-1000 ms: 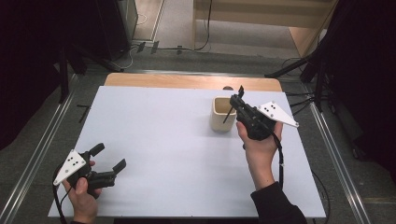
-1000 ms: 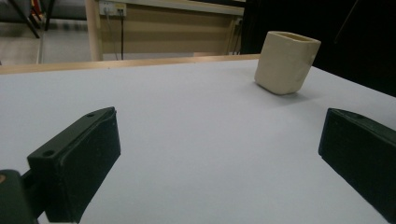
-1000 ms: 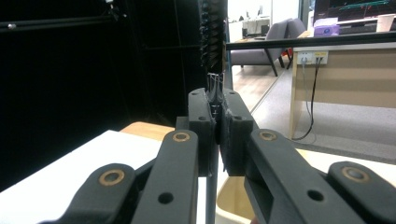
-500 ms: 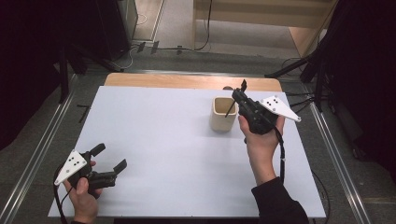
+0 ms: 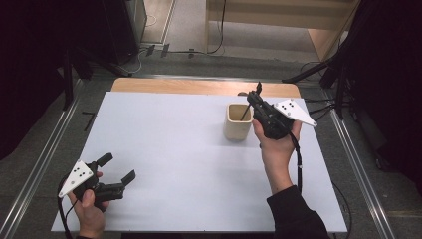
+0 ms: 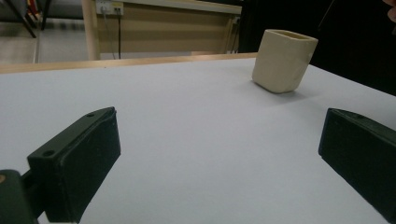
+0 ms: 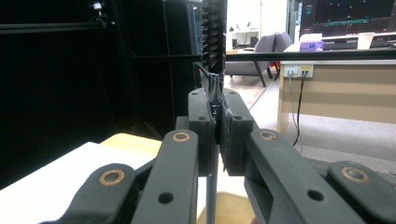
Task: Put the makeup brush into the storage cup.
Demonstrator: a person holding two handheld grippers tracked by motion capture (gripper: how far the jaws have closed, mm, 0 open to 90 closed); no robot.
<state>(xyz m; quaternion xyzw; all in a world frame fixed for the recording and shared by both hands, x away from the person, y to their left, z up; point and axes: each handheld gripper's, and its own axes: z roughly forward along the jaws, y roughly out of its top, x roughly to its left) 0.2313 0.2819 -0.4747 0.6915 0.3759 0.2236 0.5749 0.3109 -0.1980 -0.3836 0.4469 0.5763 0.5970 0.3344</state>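
- Black jaws of the left gripper (image 5: 115, 168) stand spread wide, low over the white table (image 5: 169, 149) near its front left corner.
- Cream cup (image 5: 237, 121) sits right of centre.
- Right gripper (image 5: 255, 97) pinches a bristled brush (image 7: 213, 35), its thin handle dipping into the cup.

Cup (image 5: 237, 121): stood on the counter (image 5: 189, 164), toward its far right part.
Brush (image 7: 213, 42): rose upright above the cup, its stem running down into the cup's mouth.
Right gripper (image 5: 255, 102): just right of the cup, above its rim, clamped on the brush stem.
Left gripper (image 5: 117, 172): well apart from the cup, at the counter's near left corner, jaws spread and pointing toward the cup.
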